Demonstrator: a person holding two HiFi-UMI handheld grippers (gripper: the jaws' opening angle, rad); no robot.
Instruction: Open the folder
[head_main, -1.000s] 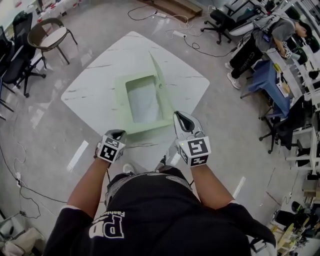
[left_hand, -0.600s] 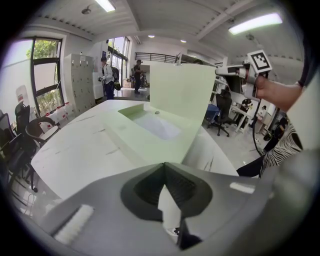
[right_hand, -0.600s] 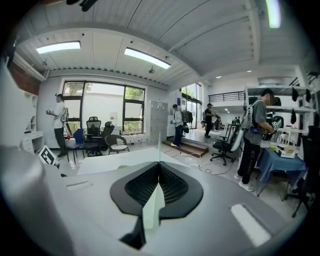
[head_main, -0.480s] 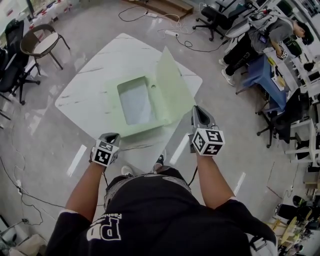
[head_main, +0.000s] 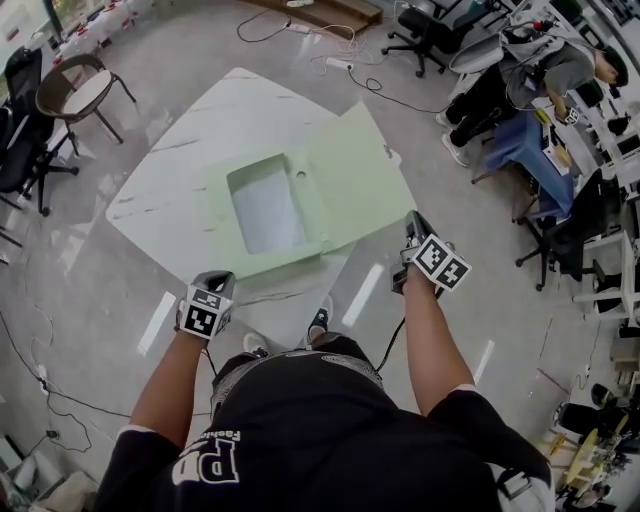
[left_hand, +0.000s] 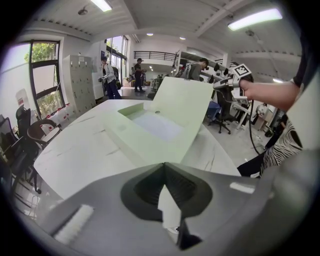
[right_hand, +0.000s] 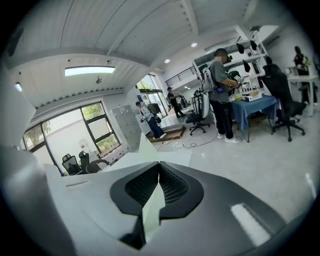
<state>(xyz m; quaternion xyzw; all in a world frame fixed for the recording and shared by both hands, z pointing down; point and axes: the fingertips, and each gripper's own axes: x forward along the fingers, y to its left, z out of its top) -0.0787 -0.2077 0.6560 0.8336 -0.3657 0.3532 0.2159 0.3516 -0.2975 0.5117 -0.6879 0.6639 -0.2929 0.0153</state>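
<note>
A pale green box folder (head_main: 265, 210) lies on the white marble table (head_main: 190, 130). Its cover (head_main: 355, 180) is swung over to the right and slopes out past the table's right edge. My right gripper (head_main: 413, 228) is shut on the cover's near right corner. In the right gripper view a green sliver of cover (right_hand: 145, 150) sits between the closed jaws. The left gripper view shows the cover (left_hand: 185, 105) still tilted up, with the right gripper (left_hand: 220, 84) at its edge. My left gripper (head_main: 214, 280) hangs shut off the table's near edge, holding nothing.
A round chair (head_main: 75, 90) and black office chairs (head_main: 20, 150) stand to the left of the table. Cables and a power strip (head_main: 340, 62) lie on the floor beyond it. A seated person (head_main: 520, 80) and desks fill the right side.
My right gripper has swung right and slightly down, carrying the cover from upright over the tray to laid out on the right. My left gripper drifted slightly down and left.
</note>
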